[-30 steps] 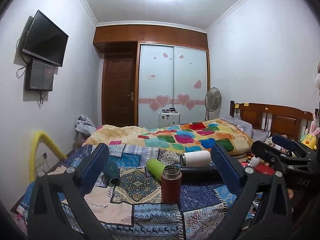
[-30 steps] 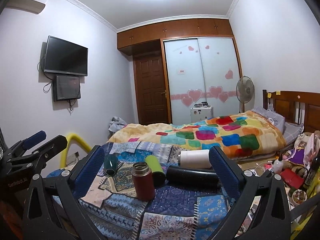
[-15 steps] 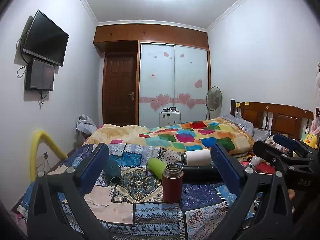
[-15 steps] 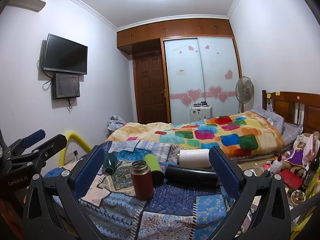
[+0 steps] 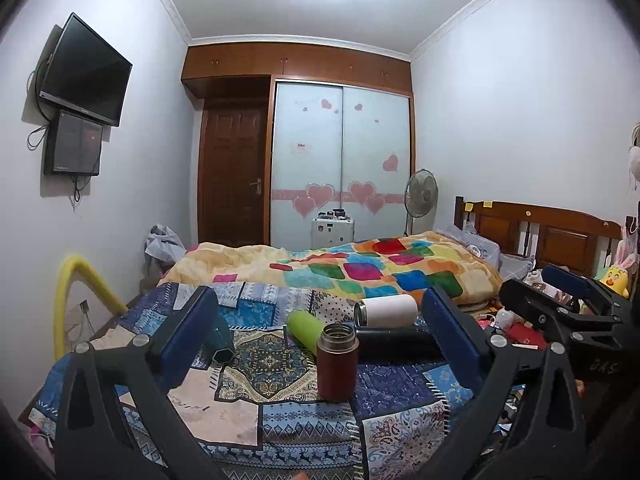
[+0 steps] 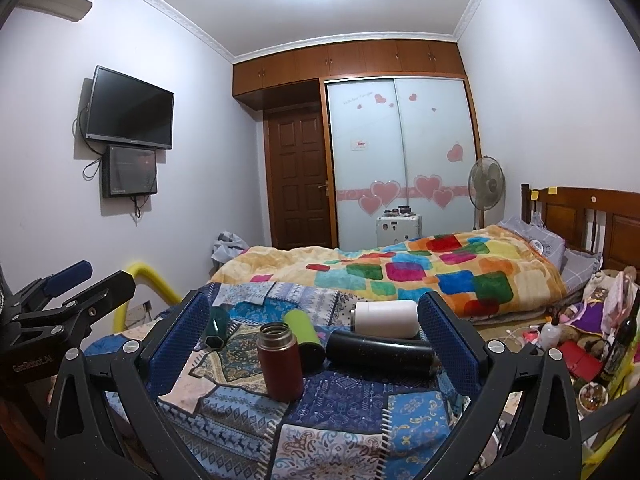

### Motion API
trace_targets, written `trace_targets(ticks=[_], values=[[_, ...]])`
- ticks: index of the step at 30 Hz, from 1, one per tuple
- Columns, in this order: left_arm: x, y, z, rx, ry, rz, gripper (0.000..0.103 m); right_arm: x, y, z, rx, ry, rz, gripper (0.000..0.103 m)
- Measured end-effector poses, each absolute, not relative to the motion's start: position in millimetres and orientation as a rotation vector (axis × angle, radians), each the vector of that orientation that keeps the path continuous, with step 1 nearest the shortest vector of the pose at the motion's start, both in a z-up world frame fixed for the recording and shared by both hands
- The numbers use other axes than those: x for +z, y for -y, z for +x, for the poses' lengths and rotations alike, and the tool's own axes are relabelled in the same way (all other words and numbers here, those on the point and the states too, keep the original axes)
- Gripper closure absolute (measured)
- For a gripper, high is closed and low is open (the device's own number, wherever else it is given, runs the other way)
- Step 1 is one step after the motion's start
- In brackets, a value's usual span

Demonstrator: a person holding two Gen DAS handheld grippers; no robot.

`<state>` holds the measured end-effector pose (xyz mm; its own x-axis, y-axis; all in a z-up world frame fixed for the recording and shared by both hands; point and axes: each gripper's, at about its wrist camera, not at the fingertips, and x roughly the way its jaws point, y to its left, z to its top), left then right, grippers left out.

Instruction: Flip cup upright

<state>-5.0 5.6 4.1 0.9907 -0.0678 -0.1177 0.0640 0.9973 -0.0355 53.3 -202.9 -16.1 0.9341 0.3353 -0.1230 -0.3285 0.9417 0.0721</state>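
Blue-padded fingers of the left gripper (image 5: 320, 336) are being held wide apart, with nothing gripped between them; the pads are being kept on the near side of the cups, clear of all of them. The right gripper (image 6: 314, 330) is likewise being held spread wide and empty, its blue pads framing the same group of cups from the near side.

Item 1: red-brown cup (image 5: 337, 362), metal-rimmed, is being shown standing upright with its mouth up, nearest to both grippers, on the patchwork cloth (image 5: 276, 412).

Item 2: lime green cup (image 5: 305, 330) is being shown lying on its side just beyond the red-brown cup, slightly to its left in the left wrist view.

Item 3: black cup (image 6: 380, 354) is being shown lying on its side, lengthwise left to right, just right of the red-brown cup.

Item 4: white cup (image 6: 386, 319) is being shown lying on its side just beyond the black cup, its metal mouth turned left.

Item 5: dark teal cup (image 6: 217, 330) is being shown lying on its side at the far left of the group, partly hidden by the left-hand pad of each gripper.

Surroundings: a bed with a multicoloured blanket (image 6: 420, 272) is being shown beyond the cloth; a wardrobe with heart stickers (image 6: 400, 152), a standing fan (image 6: 486, 186) and a wall television (image 6: 130, 108) are being shown further off.
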Motion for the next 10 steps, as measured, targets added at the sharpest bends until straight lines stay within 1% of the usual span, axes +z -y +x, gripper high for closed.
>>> trace_targets(ticks=[10], values=[[1.8,-1.7,-3.0,-0.062,-0.13,-0.02,0.0,-16.8,203.4,55.3,0.339,-0.14,0.049,0.0]])
